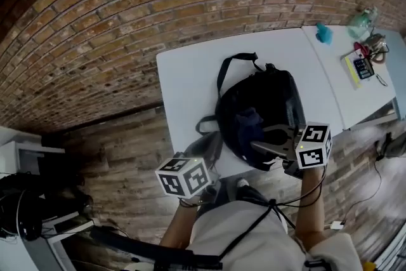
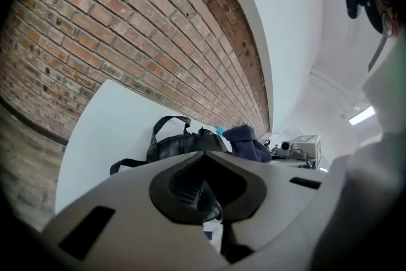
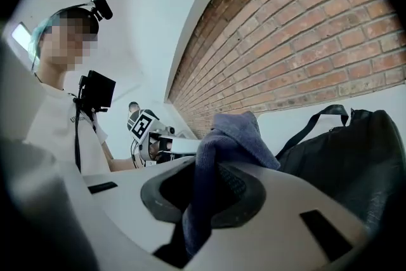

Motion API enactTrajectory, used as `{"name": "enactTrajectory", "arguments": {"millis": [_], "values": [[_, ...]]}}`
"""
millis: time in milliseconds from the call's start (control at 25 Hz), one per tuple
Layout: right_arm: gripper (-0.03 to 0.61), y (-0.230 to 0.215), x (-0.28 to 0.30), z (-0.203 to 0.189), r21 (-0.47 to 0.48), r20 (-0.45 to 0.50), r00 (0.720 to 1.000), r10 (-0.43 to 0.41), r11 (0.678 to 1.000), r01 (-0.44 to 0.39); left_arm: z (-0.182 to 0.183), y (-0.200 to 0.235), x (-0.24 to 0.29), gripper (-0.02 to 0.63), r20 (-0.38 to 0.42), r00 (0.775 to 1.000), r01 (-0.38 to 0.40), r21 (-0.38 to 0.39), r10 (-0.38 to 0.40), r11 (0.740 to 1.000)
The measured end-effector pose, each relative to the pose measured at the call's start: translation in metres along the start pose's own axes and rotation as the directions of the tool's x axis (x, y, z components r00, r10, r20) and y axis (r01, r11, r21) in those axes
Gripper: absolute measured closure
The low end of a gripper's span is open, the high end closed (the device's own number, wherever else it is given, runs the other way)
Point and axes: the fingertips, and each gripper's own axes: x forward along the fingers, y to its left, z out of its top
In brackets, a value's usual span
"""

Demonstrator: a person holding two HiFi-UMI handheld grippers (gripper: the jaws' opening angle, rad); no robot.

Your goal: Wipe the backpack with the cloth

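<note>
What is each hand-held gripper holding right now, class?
Left hand-held gripper: closed, apparently on the backpack strap.
Right hand-held gripper: closed on the blue cloth.

Black on the backpack (image 1: 273, 105); dusky blue on the cloth (image 3: 231, 136). Plain white across the counter (image 1: 190, 79). Red-brown brick with pale mortar lines along the wall (image 1: 127, 9); weathered brown-grey planks on the floor (image 1: 120, 149). Pale grey on left tool (image 2: 203, 181) and right tool (image 3: 212, 190), dark inside; black-and-white square markers on the cubes (image 1: 184, 176).
</note>
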Motion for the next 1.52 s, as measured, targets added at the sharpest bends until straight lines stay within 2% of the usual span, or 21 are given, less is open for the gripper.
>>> {"name": "enactTrajectory", "arguments": {"millis": [240,440,600,800,960,1160,1320,1520], "values": [[0.532,0.030,-0.022,-0.019,-0.035,0.005,0.998,0.066,0.997,-0.065,-0.033,-0.029,-0.020,0.609,0.061,0.997,-0.055,-0.010,0.055,0.998],[0.532,0.058,-0.067,-0.049,-0.034,0.038,0.995,0.091,0.995,-0.090,-0.086,-0.074,-0.033,0.609,0.089,0.993,-0.076,-0.020,0.078,0.997],[0.531,0.076,-0.093,-0.077,-0.038,0.030,0.995,0.100,0.994,-0.099,-0.128,-0.102,-0.048,0.609,0.120,0.987,-0.099,-0.041,0.104,0.994],[0.531,0.101,-0.113,-0.100,-0.021,0.031,0.993,0.118,0.993,-0.117,-0.161,-0.128,-0.065,0.609,0.150,0.981,-0.115,-0.064,0.123,0.991],[0.532,0.115,-0.127,-0.102,0.007,0.072,0.992,0.101,0.995,-0.102,-0.165,-0.145,-0.078,0.609,0.169,0.981,-0.089,-0.051,0.097,0.995],[0.532,0.126,-0.136,-0.094,0.010,0.113,0.993,0.042,0.999,-0.043,-0.145,-0.157,-0.092,0.609,0.198,0.977,-0.084,-0.008,0.083,0.996],[0.531,0.130,-0.134,-0.081,0.036,0.156,0.988,-0.006,0.999,0.000,-0.126,-0.161,-0.101,0.609,0.202,0.976,-0.089,0.033,0.080,0.995],[0.532,0.133,-0.128,-0.067,0.035,0.184,0.983,-0.022,0.999,0.016,-0.118,-0.163,-0.100,0.609,0.188,0.979,-0.088,0.067,0.074,0.994]]}}
